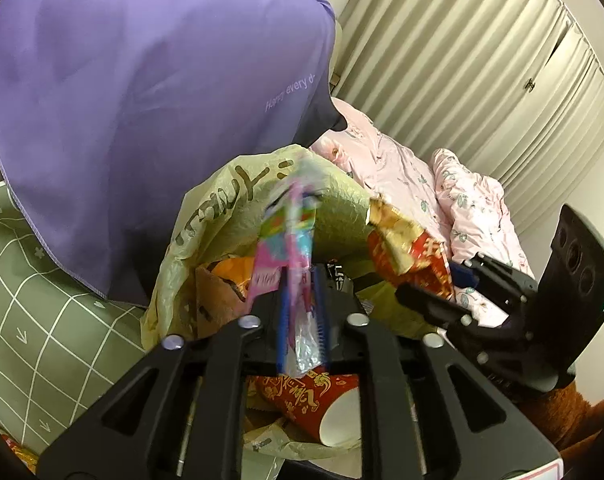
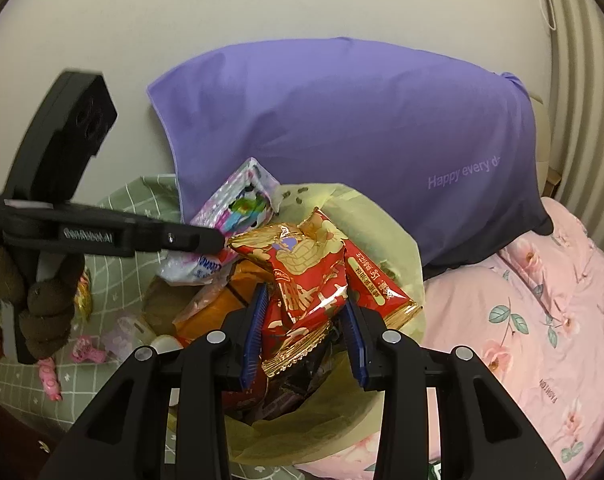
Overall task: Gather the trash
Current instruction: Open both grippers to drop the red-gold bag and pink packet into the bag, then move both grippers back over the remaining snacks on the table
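Pinching pink-and-blue wrapper [image 1: 292, 240], left gripper [image 1: 302, 312] holds it upright over yellow-green trash bag [image 1: 230, 196]; jaws narrow, pads against crinkled film. Right gripper [image 2: 303, 332] jaws spread partway, clamped on red-and-gold snack packets [image 2: 313, 276] above same bag's open mouth. Bag on bed, stuffed with wrappers, red paper cup [image 1: 321, 404] inside. Purple pillow [image 2: 341, 128] behind bag, pink floral quilt [image 2: 541, 320] beside it, pink candy wrappers [image 2: 50, 376] on green checked sheet [image 1: 42, 320].

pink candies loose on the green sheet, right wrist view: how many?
2. One pink candy lies near the bag, the other lower left of it, below the left gripper. More may be hidden behind that gripper.
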Demonstrator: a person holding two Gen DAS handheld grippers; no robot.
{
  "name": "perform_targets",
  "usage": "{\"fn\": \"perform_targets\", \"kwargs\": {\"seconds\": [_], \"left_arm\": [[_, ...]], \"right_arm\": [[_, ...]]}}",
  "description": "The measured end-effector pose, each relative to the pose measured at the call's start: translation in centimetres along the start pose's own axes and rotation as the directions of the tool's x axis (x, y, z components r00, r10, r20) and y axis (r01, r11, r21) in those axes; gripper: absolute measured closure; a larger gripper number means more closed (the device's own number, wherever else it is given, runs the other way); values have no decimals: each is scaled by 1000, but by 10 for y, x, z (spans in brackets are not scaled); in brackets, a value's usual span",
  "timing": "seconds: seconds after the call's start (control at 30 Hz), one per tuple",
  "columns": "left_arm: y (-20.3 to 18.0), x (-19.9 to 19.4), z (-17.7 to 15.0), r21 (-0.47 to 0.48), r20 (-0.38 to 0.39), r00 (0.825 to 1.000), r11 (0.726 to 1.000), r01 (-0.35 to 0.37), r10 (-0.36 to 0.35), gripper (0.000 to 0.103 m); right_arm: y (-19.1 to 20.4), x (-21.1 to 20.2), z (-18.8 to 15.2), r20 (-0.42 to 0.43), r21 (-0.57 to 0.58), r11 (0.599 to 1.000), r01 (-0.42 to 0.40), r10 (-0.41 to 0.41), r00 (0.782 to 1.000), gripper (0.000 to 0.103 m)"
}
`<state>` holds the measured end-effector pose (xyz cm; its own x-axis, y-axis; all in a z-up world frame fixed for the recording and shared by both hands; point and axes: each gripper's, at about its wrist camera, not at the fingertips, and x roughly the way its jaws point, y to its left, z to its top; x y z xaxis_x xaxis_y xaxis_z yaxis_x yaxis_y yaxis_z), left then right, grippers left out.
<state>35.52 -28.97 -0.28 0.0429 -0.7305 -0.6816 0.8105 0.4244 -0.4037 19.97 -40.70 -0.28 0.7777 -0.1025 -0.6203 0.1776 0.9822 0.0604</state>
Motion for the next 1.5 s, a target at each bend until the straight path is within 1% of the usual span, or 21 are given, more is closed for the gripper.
{"fn": "perform_targets", "kwargs": {"seconds": [0.07, 0.13, 0.2, 0.3, 0.4, 0.5, 0.6, 0.63, 0.73, 0.8, 0.83, 0.93, 1.07, 1.13, 1.2, 1.27, 1.33, 1.37, 1.4, 1.43, 1.5], "left_arm": [[2, -4, 0, -11, 12, 1000, 1000, -3, 3, 79], [2, -10, -1, -15, 28, 1000, 1000, -12, 12, 76], [3, -17, -3, -24, 53, 998, 999, -24, 25, 66], [8, -32, -9, -62, 96, 994, 997, -43, 49, 59], [17, -50, -21, -108, 139, 985, 990, -85, 100, 57], [27, -73, -37, -148, 183, 969, 979, -142, 168, 52], [38, -98, -56, -184, 217, 946, 962, -204, 242, 51], [44, -109, -64, -196, 228, 934, 952, -234, 276, 51], [62, -137, -85, -248, 251, 885, 910, -334, 393, 50], [78, -155, -100, -298, 243, 853, 873, -387, 461, 47], [91, -168, -113, -344, 228, 833, 842, -414, 503, 47], [117, -195, -143, -440, 195, 797, 777, -450, 572, 47], [145, -227, -182, -550, 151, 739, 676, -490, 657, 46], [155, -237, -198, -593, 131, 724, 639, -490, 677, 46], [161, -243, -211, -616, 117, 722, 620, -487, 682, 46], [164, -241, -219, -623, 102, 729, 615, -483, 677, 46], [166, -232, -225, -617, 91, 752, 629, -472, 653, 46], [166, -231, -229, -615, 88, 757, 633, -470, 647, 46], [165, -228, -231, -612, 85, 763, 638, -468, 641, 46], [164, -223, -233, -608, 84, 776, 649, -457, 625, 46], [159, -213, -236, -600, 86, 801, 673, -433, 592, 46]], "right_arm": [[1, 3, -2, -14, -10, 1000, 12, -12, 1000, 66], [1, 5, -4, -25, -14, 1000, 16, -17, 1000, 57], [0, 7, -5, -39, -13, 1000, 16, -16, 999, 54], [2, 7, -6, -37, -20, 999, 29, -29, 999, 49], [3, 2, -5, -17, -6, 1000, 10, -10, 1000, 48], [6, -4, -2, 4, -2, 1000, 6, -6, 1000, 48], [14, -11, 2, 30, -3, 1000, -18, 18, 999, 47], [17, -13, 3, 39, -9, 1000, -29, 29, 999, 47], [31, -16, 6, 46, -26, 997, -78, 79, 996, 47], [44, -16, 7, 48, -42, 990, -131, 133, 990, 47], [50, -15, 7, 47, -47, 989, -143, 145, 988, 47], [74, -9, 8, 40, -76, 976, -206, 210, 977, 44], [110, 4, 6, 4, -106, 942, -319, 322, 947, 42], [127, 9, 3, -26, -134, 923, -360, 359, 933, 42], [147, 14, -1, -64, -166, 904, -394, 389, 919, 42], [161, 18, -6, -102, -186, 890, -417, 405, 909, 42], [173, 22, -12, -137, -205, 880, -429, 408, 903, 42], [180, 23, -17, -152, -220, 874, -433, 408, 900, 42], [183, 24, -20, -166, -231, 865, -444, 415, 895, 42], [188, 27, -25, -187, -245, 853, -461, 425, 886, 42], [195, 34, -37, -215, -261, 855, -448, 401, 891, 42]]}}
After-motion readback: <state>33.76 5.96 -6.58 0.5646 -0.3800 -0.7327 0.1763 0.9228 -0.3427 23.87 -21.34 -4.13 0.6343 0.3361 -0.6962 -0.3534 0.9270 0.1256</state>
